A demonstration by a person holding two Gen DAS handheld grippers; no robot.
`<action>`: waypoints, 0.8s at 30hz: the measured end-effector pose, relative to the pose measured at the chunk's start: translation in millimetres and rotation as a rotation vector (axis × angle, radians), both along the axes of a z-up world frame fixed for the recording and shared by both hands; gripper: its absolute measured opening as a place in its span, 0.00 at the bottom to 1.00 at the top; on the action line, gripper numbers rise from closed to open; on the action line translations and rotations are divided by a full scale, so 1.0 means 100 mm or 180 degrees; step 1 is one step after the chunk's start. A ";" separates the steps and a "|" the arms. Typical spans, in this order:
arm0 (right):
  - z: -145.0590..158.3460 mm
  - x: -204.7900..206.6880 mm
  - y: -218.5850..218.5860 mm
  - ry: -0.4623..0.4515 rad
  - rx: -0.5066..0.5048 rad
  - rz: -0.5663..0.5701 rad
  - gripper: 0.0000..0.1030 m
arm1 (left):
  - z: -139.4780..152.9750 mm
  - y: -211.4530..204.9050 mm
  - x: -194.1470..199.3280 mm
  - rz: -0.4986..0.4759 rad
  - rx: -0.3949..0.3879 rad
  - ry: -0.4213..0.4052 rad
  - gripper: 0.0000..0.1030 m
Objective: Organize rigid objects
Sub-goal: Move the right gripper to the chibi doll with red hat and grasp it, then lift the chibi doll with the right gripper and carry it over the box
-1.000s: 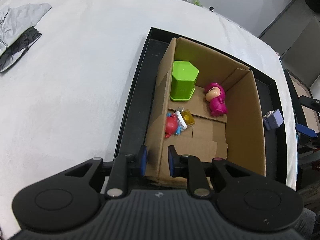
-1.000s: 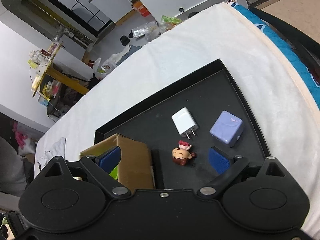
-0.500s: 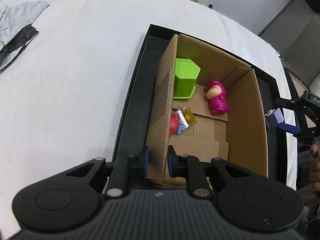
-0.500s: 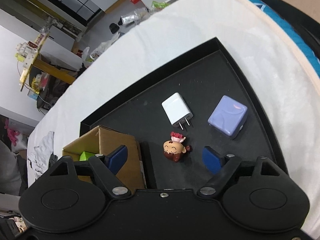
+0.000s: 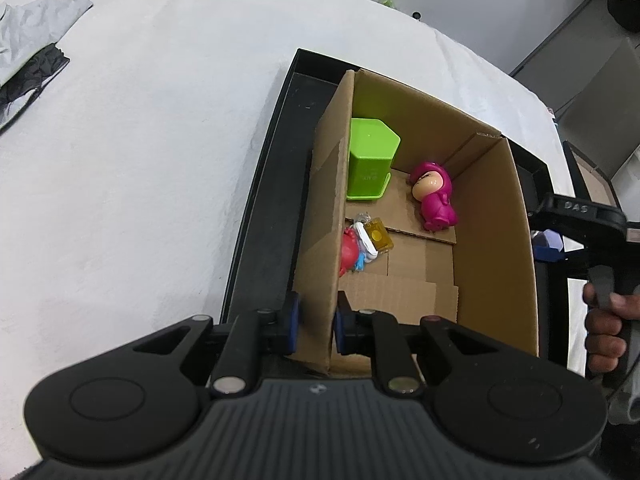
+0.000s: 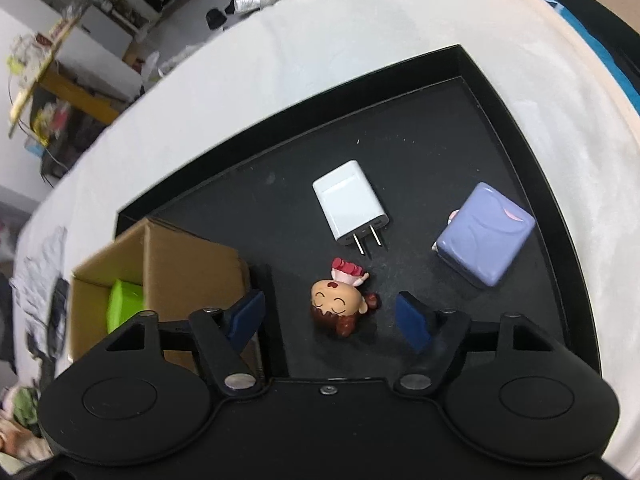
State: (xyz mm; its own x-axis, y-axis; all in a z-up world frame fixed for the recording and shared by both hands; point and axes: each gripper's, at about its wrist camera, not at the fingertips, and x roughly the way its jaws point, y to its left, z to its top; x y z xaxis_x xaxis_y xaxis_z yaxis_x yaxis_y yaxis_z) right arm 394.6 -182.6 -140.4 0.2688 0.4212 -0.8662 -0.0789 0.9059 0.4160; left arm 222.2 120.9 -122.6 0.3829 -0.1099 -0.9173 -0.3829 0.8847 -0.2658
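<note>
While the left gripper (image 5: 315, 322) pinches the near left wall of the open brown cardboard box (image 5: 492, 240), the right gripper (image 6: 330, 318) hangs spread wide over the small brown-haired doll figurine (image 6: 340, 306).

Inside the box, from left to right, sit a lime-green plastic hexagonal container (image 5: 370, 164), a cluster of red, white, blue and yellow trinkets (image 5: 364, 242), and a magenta hooded figurine (image 5: 434, 196) lying on its back. On the shallow black tray (image 6: 440, 128) beside the box lie the doll, between the parted pads and touching neither, then a white two-prong wall charger (image 6: 350, 202) and a lavender cube-shaped plastic block (image 6: 486, 234).
</note>
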 end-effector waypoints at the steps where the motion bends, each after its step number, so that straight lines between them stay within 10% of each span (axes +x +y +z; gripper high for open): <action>1: -0.02 0.01 0.02 0.0013 -0.0027 0.0021 0.66 | 0.00 0.01 -0.01 0.0004 -0.0011 -0.0005 0.16; 7: -0.08 0.08 0.14 -0.0007 -0.0249 0.0155 0.59 | -0.01 0.04 -0.03 -0.0017 -0.0044 -0.0029 0.16; 13: -0.06 0.09 0.26 -0.0042 -0.0536 0.0542 0.32 | -0.01 0.05 -0.02 -0.0023 -0.0069 -0.0051 0.16; 24: 0.18 -0.21 0.03 -0.0103 -0.0482 0.0520 0.31 | 0.03 0.03 -0.06 -0.0069 -0.0053 -0.0056 0.16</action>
